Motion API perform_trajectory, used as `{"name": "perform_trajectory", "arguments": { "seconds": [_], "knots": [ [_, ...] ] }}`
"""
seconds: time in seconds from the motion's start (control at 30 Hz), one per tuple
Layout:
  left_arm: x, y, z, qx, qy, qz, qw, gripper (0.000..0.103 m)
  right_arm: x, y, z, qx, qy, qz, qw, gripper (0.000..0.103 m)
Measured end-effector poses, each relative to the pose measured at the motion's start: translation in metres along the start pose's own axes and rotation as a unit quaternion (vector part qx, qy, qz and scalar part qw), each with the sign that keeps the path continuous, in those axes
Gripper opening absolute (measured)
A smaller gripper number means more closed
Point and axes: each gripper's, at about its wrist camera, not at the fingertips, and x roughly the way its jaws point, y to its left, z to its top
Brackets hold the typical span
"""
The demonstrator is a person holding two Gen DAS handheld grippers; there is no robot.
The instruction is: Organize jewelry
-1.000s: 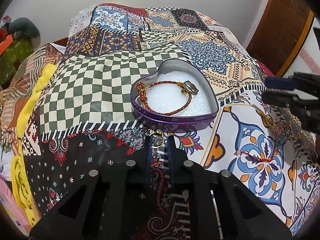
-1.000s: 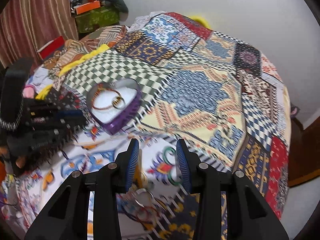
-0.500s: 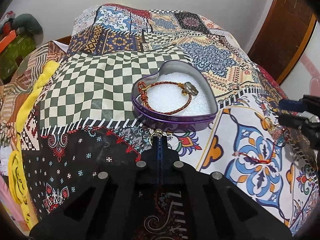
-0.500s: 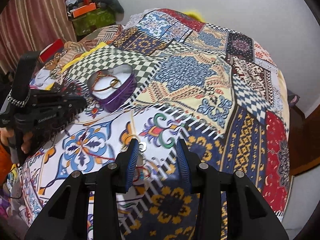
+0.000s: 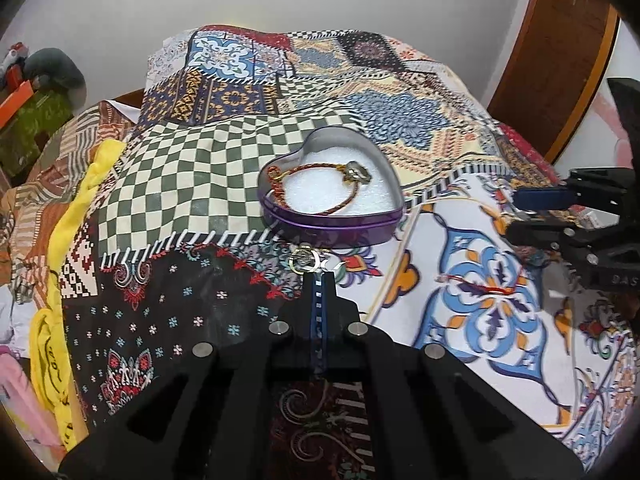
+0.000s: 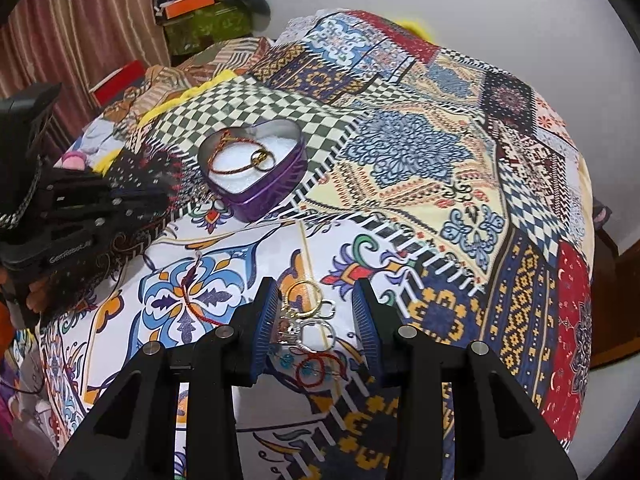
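A purple heart-shaped tin (image 5: 332,228) (image 6: 276,196) with white foam holds a red cord bracelet (image 5: 310,190) (image 6: 236,160) with a gold charm. My left gripper (image 5: 318,278) is shut on a small ring (image 5: 305,261) with gold and silver parts, just in front of the tin. My right gripper (image 6: 316,312) is open, its fingers on either side of a small pile of gold and silver rings (image 6: 310,316) and a red loop (image 6: 316,368) on the bedspread. A red thread (image 5: 476,289) (image 6: 192,292) lies on the blue flower patch.
A patchwork bedspread (image 5: 192,176) covers the bed. A yellow cloth (image 5: 80,208) lies along its left edge. Boxes and a grey plush (image 6: 224,4) stand by the wall. A wooden door (image 5: 560,60) is at the right.
My left gripper has shut fully on the ring and lifted slightly toward the tin. My right gripper has come down over the pile of rings, which now lies between its fingers.
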Motion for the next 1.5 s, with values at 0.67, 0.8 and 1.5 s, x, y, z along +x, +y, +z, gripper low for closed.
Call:
{"name": "perform_trajectory", "arguments": {
  "seconds": [0.67,0.8,1.5],
  "knots": [
    [0.039,0.016,0.016,-0.014,0.024,0.009,0.9996,0.019,-0.001,-0.005,0.002,0.003,-0.007,0.008,1.0,0.027],
    [0.041,0.017,0.018,-0.017,0.02,0.004,0.9996,0.019,0.005,-0.002,0.003,-0.007,0.0,0.007,1.0,0.027],
    [-0.004,-0.008,-0.004,0.008,-0.01,-0.003,0.9999,0.017,-0.008,-0.01,-0.003,0.019,-0.021,-0.001,1.0,0.019]
  ]
}}
